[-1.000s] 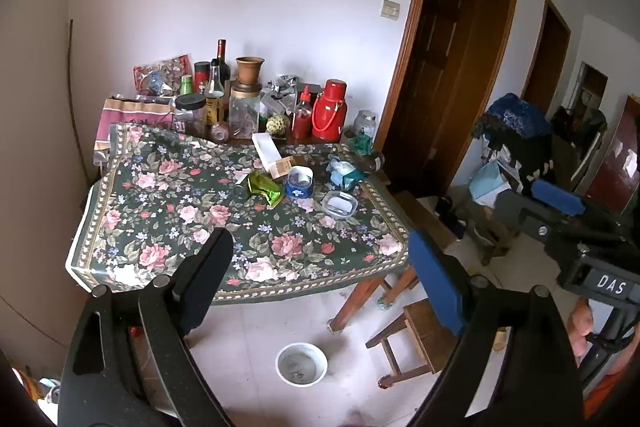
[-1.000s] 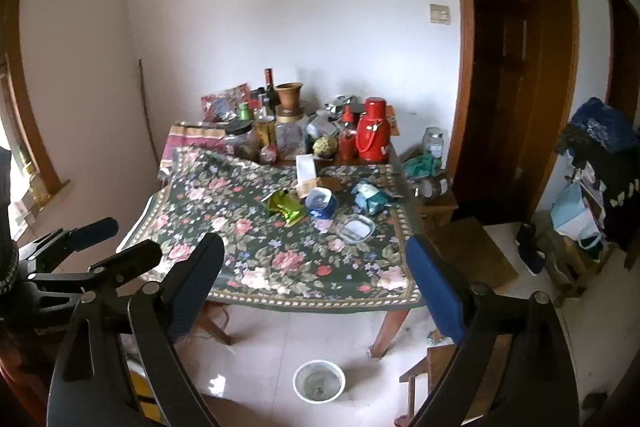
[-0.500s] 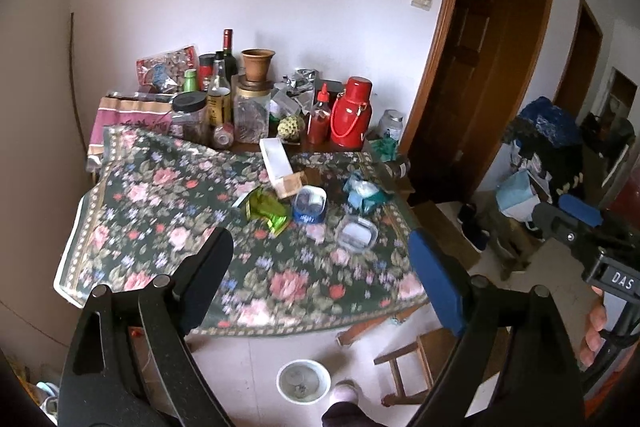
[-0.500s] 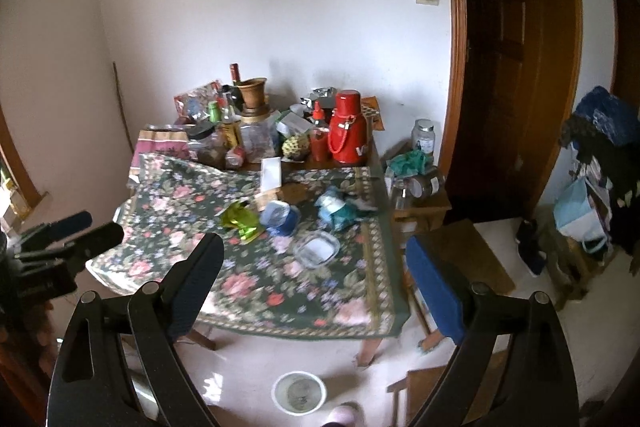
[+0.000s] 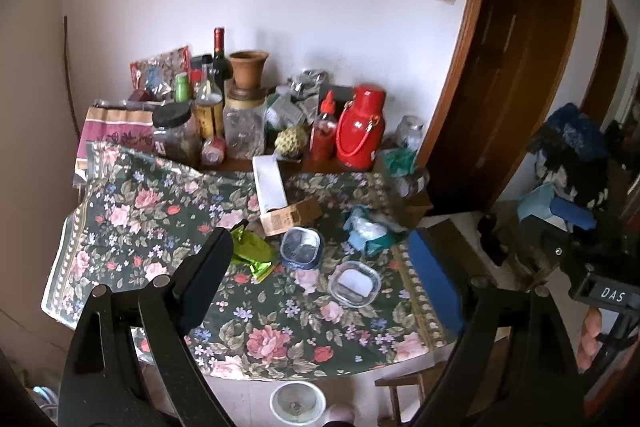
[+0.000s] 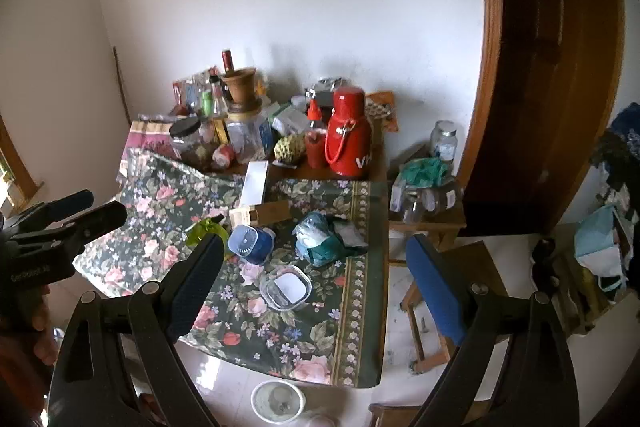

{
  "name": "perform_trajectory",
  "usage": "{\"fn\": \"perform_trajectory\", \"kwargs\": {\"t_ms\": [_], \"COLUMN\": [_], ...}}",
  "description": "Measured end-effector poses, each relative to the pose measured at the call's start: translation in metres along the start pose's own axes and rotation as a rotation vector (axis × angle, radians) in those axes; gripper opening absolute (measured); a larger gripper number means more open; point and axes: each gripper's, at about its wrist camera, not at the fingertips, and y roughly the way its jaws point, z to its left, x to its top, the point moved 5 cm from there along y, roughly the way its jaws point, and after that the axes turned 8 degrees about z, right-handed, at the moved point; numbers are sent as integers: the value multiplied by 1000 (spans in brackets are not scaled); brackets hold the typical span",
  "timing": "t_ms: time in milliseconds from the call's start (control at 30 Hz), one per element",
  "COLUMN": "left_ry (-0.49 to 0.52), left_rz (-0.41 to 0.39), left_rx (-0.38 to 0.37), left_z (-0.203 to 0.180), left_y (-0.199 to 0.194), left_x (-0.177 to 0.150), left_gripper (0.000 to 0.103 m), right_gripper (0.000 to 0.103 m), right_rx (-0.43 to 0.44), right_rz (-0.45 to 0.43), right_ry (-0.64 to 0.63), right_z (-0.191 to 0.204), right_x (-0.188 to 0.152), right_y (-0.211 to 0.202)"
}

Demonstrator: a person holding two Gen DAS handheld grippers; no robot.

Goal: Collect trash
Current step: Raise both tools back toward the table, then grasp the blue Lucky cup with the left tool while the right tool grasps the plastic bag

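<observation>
Left wrist view is showing the left gripper (image 5: pixel 320 267) and right gripper (image 6: pixel 316 275) both hanging wide open and empty, so nothing is collected: the crumpled green foil wrapper (image 5: pixel 252 254) is lying at ten o'clock of the white plastic bin (image 5: pixel 297 402).

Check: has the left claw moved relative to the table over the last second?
Yes. The left claw is open and has advanced toward the table: the floral cloth now fills more of its view, and the white bowl sits lower.

Tabletop cloth (image 5: pixel 120 227): matt floral fabric. Green wrapper (image 5: pixel 252 255): shiny, crinkly foil. Red thermos (image 5: pixel 360 131): glossy plastic. Clear tub (image 5: pixel 354 283): smooth plastic. Door (image 5: pixel 516 47): dark wood w/ sheen.
</observation>
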Motion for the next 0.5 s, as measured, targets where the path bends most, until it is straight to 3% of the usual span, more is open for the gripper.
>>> {"fn": "perform_trajectory", "kwargs": {"t_ms": [267, 500], "left_ry": [-72, 3], "left_rz": [57, 122], "left_rx": [14, -13], "left_z": [39, 68], "left_y": [44, 88], "left_x": [17, 40], "left_gripper": [89, 89], "right_gripper": [91, 91], "right_rx": [39, -44], "right_rz": [154, 269], "right_ry": [33, 158], "right_z": [2, -6], "right_x": [-1, 4], "right_y": [68, 133]}}
